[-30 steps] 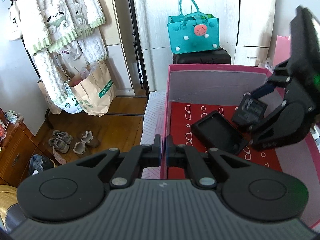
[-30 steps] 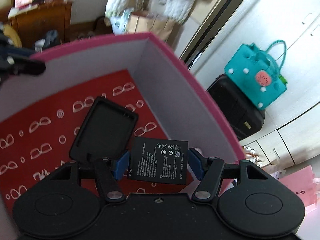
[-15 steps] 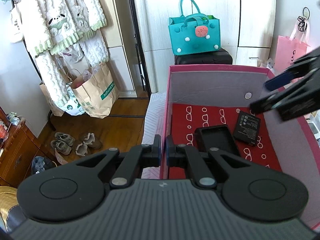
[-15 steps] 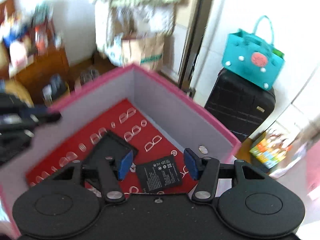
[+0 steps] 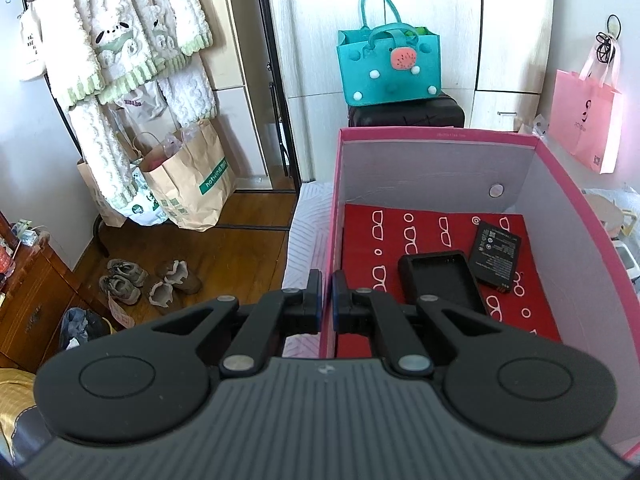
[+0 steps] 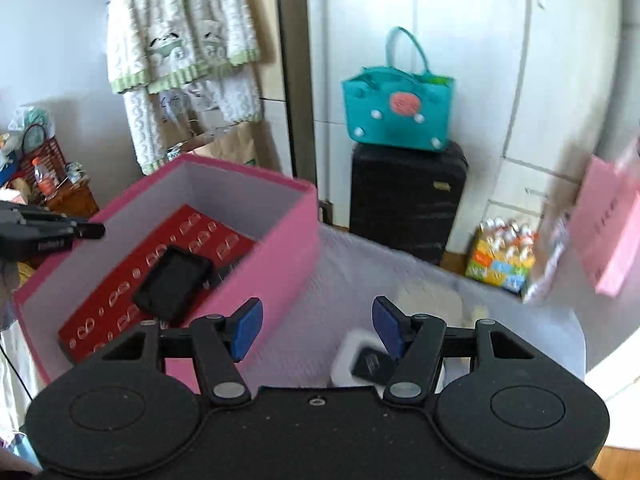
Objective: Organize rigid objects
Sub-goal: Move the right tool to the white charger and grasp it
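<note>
Released from the right gripper, the battery now lies in the pink box beside the black tray (left gripper clamps the box wall). Right gripper, empty and spread, probably needs lowering over the small device just below it.

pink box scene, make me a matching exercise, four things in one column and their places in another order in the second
Things:
1. flat battery
2. teal handbag
3. left gripper
4. brown paper bag

Places:
a. on top of the black suitcase
b. shut on the left wall of the pink box
c. on the wooden floor under the hanging fleece clothes
d. lying on the red lining, right of the black charger tray

Pairs: 1-d, 2-a, 3-b, 4-c
</note>
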Demonstrator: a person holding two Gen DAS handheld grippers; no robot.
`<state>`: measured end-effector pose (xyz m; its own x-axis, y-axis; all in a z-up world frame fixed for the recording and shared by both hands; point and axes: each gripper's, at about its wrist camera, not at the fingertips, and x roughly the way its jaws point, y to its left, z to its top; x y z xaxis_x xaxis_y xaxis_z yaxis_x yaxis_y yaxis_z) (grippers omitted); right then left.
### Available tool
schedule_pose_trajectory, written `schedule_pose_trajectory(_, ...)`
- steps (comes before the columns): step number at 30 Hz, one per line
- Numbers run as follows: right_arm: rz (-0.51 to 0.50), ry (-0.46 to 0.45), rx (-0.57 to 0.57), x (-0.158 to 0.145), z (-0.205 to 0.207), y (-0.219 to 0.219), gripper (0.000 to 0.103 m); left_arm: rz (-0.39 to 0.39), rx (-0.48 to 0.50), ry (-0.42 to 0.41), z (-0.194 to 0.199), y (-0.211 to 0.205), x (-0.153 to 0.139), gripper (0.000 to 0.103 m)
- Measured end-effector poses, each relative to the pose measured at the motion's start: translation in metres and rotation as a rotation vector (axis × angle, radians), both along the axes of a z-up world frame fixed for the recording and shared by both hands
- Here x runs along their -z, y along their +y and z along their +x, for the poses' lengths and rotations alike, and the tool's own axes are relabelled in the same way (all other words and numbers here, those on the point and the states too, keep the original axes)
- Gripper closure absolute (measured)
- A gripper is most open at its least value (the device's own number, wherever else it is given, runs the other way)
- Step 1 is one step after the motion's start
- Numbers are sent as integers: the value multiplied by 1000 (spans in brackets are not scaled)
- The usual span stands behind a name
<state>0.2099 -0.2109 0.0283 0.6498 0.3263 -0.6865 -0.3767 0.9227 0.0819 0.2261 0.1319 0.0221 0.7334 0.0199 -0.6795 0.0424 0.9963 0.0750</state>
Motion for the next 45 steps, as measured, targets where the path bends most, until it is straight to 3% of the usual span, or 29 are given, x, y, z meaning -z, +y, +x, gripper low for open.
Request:
schedule_pose_trajectory(10, 51, 75, 66, 54, -56, -17, 37, -10, 10, 16, 2, 2, 2, 99)
schedule_pose_trajectory(14, 88, 96, 107, 75, -63, -10, 38, -4, 15, 24, 0, 1, 2, 99)
schedule_pose_trajectory(20, 62, 86, 153, 98, -66, 4, 38, -5, 20, 38, 0, 1, 2, 100)
schedule_pose_trajectory(26, -10, 48, 194, 110, -61, 22, 38, -19, 34, 68, 2, 4, 0, 100)
schedule_pose_trajectory(29, -39, 20, 228, 112, -62, 24, 46, -8, 47, 76, 1, 4, -2, 100)
schedule_pose_trajectory(45, -3, 97, 192, 104, -83, 8, 50, -7, 74, 87, 0, 5, -6, 101)
